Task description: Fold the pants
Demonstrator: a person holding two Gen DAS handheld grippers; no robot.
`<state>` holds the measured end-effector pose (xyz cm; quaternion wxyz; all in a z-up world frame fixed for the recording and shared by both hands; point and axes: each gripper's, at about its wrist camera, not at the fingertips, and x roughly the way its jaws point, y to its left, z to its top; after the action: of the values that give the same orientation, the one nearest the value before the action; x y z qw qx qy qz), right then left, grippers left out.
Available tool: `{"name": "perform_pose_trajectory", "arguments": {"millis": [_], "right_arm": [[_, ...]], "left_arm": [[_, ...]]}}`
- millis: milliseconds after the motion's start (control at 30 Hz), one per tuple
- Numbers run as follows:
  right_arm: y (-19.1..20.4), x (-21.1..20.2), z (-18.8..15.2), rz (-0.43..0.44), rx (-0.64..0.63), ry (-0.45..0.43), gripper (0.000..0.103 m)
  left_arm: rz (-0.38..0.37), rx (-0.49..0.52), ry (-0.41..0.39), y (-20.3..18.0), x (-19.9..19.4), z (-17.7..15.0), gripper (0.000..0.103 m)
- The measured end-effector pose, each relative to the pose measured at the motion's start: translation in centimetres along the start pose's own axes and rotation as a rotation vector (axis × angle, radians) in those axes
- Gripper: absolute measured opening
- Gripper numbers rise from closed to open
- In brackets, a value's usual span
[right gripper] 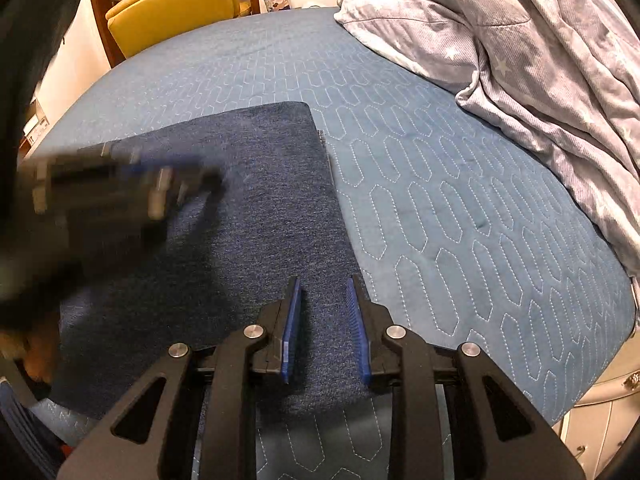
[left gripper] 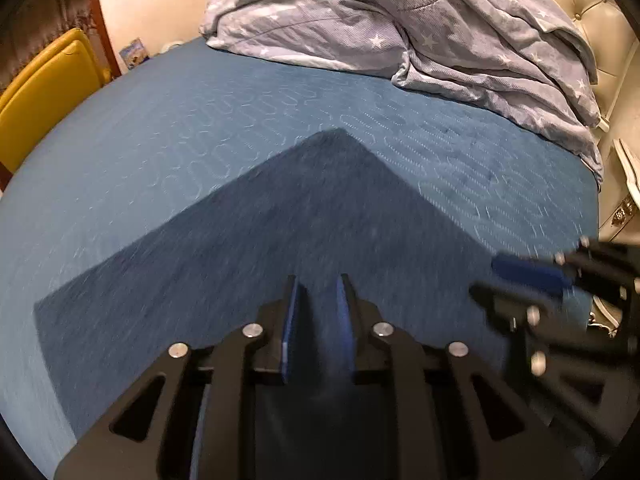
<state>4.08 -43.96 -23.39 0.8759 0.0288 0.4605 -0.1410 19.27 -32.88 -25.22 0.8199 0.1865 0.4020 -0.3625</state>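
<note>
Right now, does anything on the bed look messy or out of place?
Only the star-print duvet, left in a rumpled heap toward the headboard. The pants lie flat with straight edges on the blue quilted cover.

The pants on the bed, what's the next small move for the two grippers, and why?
Probably close both on the near edge. The pants lie flat, already folded; the right gripper and left gripper have jaws apart over the fabric, gripping nothing.

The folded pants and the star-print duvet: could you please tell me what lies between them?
Only bare quilted blue bedcover separates the pants from the duvet, clearest in the right wrist view.
</note>
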Motion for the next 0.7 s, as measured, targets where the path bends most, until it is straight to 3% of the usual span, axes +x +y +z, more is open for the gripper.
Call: {"name": "perform_pose_trajectory", "arguments": {"millis": [33,100,367,467,567,600,633,700], "right_arm": [[0.1,-0.1,0.0,-0.002,-0.004,-0.001,0.026],[0.1,-0.2,-0.1,-0.003,-0.005,-0.001,0.026],[0.7,-0.6,-0.6,-0.034,-0.029,-0.017,0.026],[0.8,-0.9,-0.8,-0.044,-0.039,-0.024,0.027],[1.2,-2.0,-1.1,-0.054,-0.030,-0.032,0.032],[1.4,-2.6,-1.3,-0.054,-0.024,-0.036,0.039],[1.6,-3.0,-1.4,-0.057,-0.024,-0.039,0.047],[2.0,-3.9,-1.5,-0.074,-0.020,-0.054,0.049]], "left_arm": [[0.014,-0.006,-0.005,0.0,-0.7,-0.5,0.038],[0.037,-0.024,-0.024,0.2,-2.5,-1.9,0.044],[0.077,-0.074,0.025,0.4,-6.5,-9.2,0.053],[0.096,-0.120,0.027,1.0,-8.6,-10.7,0.063],[0.105,-0.153,-0.004,1.3,-11.4,-11.4,0.079],[0.098,-0.162,-0.024,1.5,-12.2,-11.4,0.083],[0.096,-0.173,-0.039,1.8,-12.7,-11.3,0.083],[0.116,-0.201,-0.057,2.6,-13.1,-10.9,0.083]]}}
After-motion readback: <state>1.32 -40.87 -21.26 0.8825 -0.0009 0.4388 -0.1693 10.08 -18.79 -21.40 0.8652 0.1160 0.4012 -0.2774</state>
